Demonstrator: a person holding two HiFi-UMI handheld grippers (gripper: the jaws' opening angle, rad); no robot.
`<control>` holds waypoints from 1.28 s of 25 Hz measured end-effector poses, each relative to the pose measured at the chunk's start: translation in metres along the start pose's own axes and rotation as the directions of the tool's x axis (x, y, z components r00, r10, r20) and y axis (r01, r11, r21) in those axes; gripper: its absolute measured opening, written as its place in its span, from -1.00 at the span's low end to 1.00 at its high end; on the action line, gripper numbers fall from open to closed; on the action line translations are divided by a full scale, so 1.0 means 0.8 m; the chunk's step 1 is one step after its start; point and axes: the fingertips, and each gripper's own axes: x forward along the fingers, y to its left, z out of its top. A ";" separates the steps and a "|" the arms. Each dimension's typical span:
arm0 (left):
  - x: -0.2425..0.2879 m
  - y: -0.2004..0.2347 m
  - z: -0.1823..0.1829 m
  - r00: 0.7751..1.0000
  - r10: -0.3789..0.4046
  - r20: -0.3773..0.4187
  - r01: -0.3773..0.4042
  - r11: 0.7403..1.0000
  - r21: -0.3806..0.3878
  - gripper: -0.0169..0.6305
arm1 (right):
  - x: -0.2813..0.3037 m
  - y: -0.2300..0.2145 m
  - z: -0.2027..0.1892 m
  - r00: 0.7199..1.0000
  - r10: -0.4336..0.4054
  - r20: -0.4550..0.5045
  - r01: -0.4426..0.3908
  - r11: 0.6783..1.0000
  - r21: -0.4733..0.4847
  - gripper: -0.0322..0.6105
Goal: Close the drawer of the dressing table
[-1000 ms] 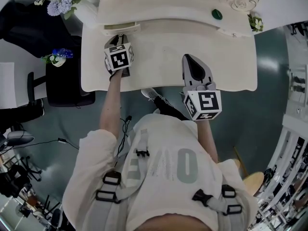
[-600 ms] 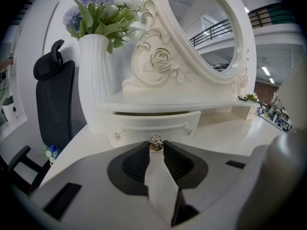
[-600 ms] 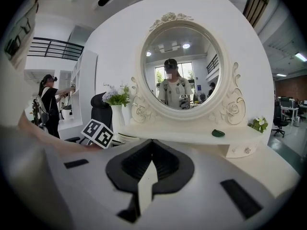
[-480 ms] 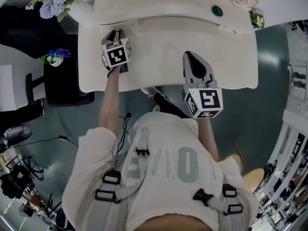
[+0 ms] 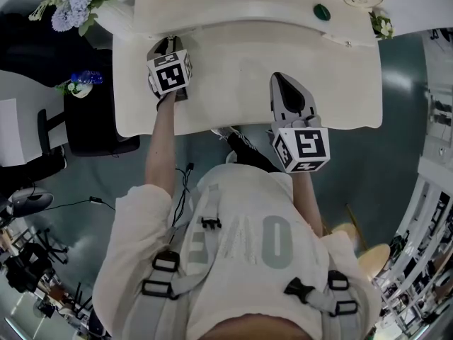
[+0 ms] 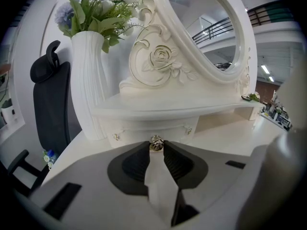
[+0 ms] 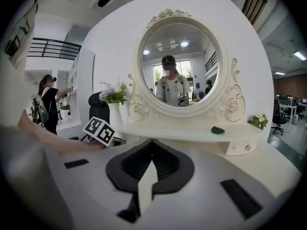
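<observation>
table: I'm looking at a cream-white carved dressing table (image 5: 340, 105) with an oval mirror (image 7: 180, 63) on a raised shelf. A ribbed white vase of flowers (image 6: 88, 90) is standing at its left end.
drawer: the shallow cream drawer (image 6: 153, 127) is sitting under the left end of the shelf. I'm reading its front as almost flush, but I can't tell whether it's fully seated.
left gripper: the left gripper (image 6: 156, 147) is pointing at the drawer front and angling down. Its jaws are standing narrowly apart and pinching the knob at their tips.
right gripper: the right gripper (image 7: 152, 147) is hovering over the bare tabletop on the right, well apart from the drawer. Its jaw tips are meeting and I'm seeing nothing between them.
knob: the small round silver metal knob (image 6: 156, 142) is sitting at the middle of the drawer front, between the left tips.
geometry: the drawer is lying dead ahead of the left gripper. Its slide line is running away from me toward the mirror, and the left hand is the one already on it.
next: I'm judging the push should go straight along that line, with no sideways load on the knob.
</observation>
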 end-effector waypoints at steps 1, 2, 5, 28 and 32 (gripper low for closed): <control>0.001 0.000 0.001 1.000 -0.001 0.000 0.001 1.000 0.004 -0.64 | 0.001 0.000 -0.001 1.000 0.000 -0.001 0.000 1.000 0.001 -0.88; 0.003 0.001 0.001 1.000 -0.002 0.001 0.002 1.000 0.007 -0.64 | 0.002 0.000 -0.001 1.000 0.000 -0.001 0.000 1.000 0.001 -0.88; 0.006 0.003 0.003 1.000 0.002 0.004 -0.002 1.000 0.009 -0.64 | 0.003 0.001 -0.002 1.000 -0.002 0.000 0.002 1.000 0.003 -0.88; -0.031 -0.003 0.014 1.000 0.011 0.025 -0.011 1.000 -0.010 -0.60 | -0.041 0.000 0.024 0.997 -0.014 0.080 0.015 1.000 -0.013 -0.88; -0.062 -0.009 0.035 0.996 0.003 0.084 -0.002 1.000 -0.012 -0.59 | -0.058 0.011 0.030 0.994 -0.008 0.107 0.011 1.000 -0.026 -0.88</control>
